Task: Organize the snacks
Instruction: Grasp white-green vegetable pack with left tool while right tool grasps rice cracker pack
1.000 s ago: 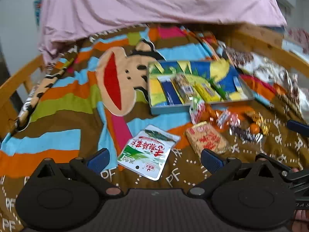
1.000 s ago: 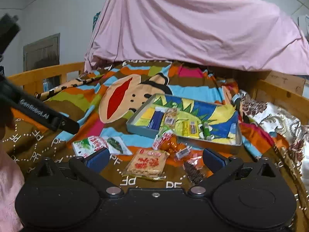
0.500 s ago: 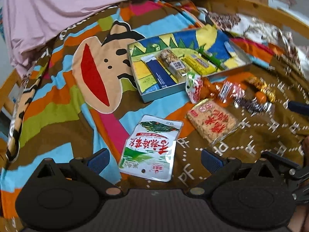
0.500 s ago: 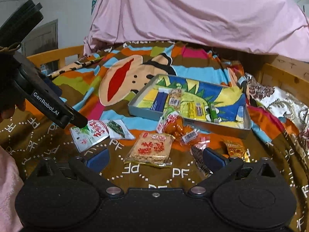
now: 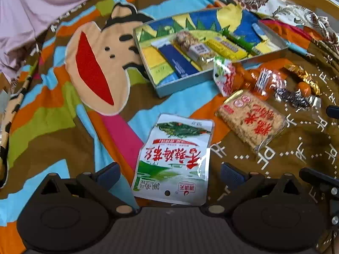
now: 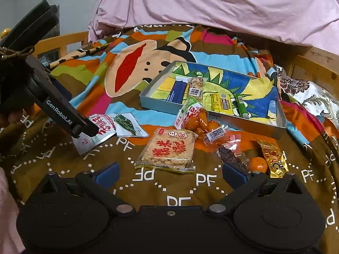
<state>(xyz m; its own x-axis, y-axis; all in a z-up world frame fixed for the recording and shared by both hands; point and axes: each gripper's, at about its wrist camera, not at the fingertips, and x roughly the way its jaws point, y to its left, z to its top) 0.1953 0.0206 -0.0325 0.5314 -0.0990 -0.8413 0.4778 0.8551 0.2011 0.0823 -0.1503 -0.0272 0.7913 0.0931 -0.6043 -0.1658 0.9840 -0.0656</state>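
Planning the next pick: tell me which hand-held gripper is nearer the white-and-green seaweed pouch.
Left. The left hand-held gripper is open right at the seaweed pouch. The right hand-held gripper sits off to the side, facing the rice cracker pack.

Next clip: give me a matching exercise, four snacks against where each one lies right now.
Things:
1. blue bar
2. white-green pouch
3. rice cracker pack
4. mandarin

Places:
A. between the left gripper's open fingers
B. inside the tin tray
C. by the right gripper's right finger
D. on the blanket, ahead of the right gripper

Pairs: 1-B, 2-A, 3-D, 4-C
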